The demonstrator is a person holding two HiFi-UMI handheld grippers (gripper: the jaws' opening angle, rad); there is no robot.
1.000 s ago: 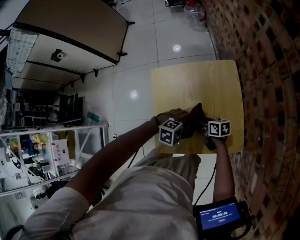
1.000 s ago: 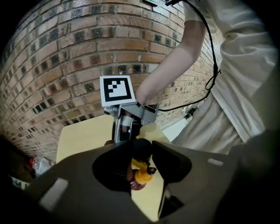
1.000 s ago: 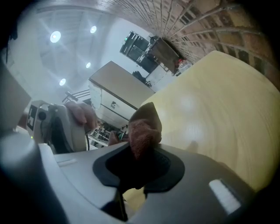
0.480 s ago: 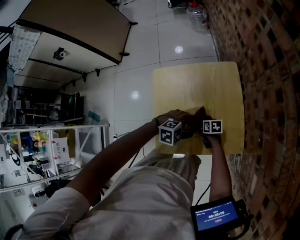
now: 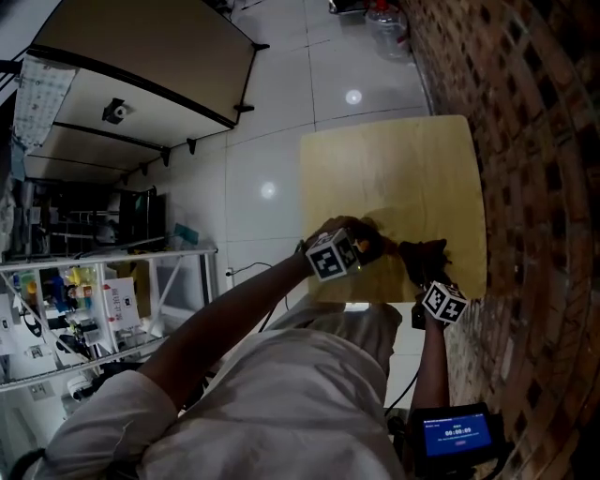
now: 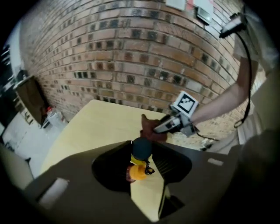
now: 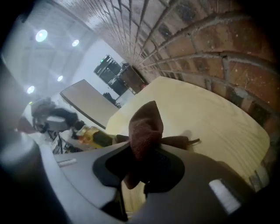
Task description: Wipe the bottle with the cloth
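Observation:
My left gripper [image 6: 142, 161] is shut on a small bottle [image 6: 139, 158] with a dark cap and a yellow-orange body, held over the near part of the wooden table [image 5: 394, 169]. In the head view the left gripper [image 5: 354, 249] sits left of centre at the table's near edge. My right gripper [image 7: 142, 154] is shut on a brown cloth [image 7: 144, 127], whose corner sticks up between the jaws. The right gripper [image 5: 427, 272] and the cloth [image 5: 424, 253] are to the right of the bottle and apart from it. The bottle [image 7: 92, 136] shows at the left of the right gripper view.
A brick wall [image 5: 534, 141] runs along the table's right side. White tiled floor [image 5: 272, 141] lies to the left, with a shelving rack [image 5: 75, 300] and a large tan desk [image 5: 141, 66]. A water jug [image 5: 386, 23] stands on the floor beyond the table.
My right gripper has pulled away from the bottle with the cloth, to the right and toward the near table edge. The left gripper has rolled, its marker cube now turned.

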